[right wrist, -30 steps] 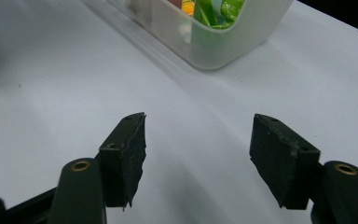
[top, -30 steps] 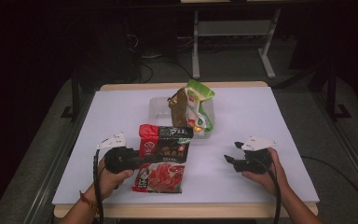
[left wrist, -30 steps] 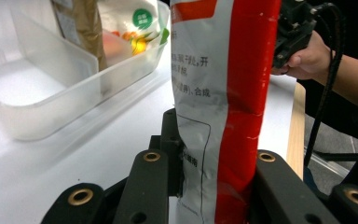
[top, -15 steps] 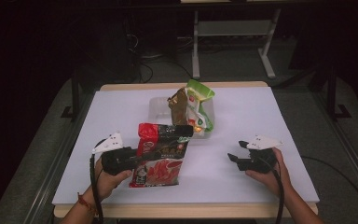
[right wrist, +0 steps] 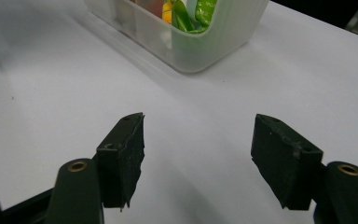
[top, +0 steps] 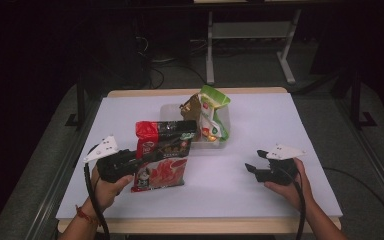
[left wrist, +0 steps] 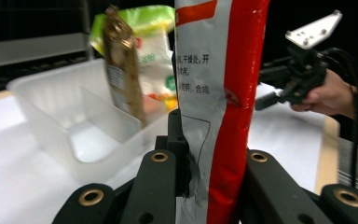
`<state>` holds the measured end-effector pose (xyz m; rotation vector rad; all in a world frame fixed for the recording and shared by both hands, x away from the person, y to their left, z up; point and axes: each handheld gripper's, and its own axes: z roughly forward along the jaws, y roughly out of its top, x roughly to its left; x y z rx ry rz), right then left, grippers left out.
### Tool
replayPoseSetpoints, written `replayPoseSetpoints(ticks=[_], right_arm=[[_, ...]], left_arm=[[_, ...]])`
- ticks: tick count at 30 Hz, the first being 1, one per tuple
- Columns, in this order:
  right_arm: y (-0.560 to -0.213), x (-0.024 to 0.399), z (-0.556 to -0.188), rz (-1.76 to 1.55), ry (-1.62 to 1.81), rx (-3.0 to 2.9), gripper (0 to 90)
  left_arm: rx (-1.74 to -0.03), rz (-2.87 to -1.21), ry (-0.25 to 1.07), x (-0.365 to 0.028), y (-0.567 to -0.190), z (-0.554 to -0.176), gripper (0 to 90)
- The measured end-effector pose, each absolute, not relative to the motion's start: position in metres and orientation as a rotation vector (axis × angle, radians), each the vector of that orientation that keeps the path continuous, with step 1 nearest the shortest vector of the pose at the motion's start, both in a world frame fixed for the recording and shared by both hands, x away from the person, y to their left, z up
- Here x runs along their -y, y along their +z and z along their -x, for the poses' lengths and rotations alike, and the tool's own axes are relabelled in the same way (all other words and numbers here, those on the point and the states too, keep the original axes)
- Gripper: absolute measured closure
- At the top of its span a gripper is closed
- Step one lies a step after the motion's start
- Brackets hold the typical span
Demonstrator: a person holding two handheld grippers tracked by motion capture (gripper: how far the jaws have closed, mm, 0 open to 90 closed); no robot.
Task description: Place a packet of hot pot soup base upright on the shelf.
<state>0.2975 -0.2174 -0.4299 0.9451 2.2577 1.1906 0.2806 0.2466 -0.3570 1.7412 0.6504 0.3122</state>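
Red-and-black snack packet (top: 161, 155) sits centre-left in the high view, lower edge pinched by the left gripper (top: 130, 165), top leaning toward the clear plastic bin (top: 169, 109) holding a green bag (top: 214, 112) and a brown pouch (top: 194, 111). Right gripper (top: 254, 170) hovers lower right over the white desk (top: 280, 125).

Left gripper view — fingers clamp the packet's side seam; it rises centre frame.

Right gripper view — fingers spread wide, empty.

Packet looks light, crinkly, slippery; likely safest held at a seam.
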Motion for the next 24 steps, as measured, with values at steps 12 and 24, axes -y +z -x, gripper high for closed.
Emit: replayPoseSetpoints(ticks=[12,24], right_arm=[[-0.429,0.218,-0.296,-0.951,1.203,-2.242,31.9],[-0.429,0.219,-0.296,-0.960,1.202,-2.231,30.5]], left_arm=[[-0.760,-1.622,0.430,-0.267,-0.342,-0.291,80.0],[-0.823,-1.578,0.500,-0.259,-0.335,-0.312,80.0]])
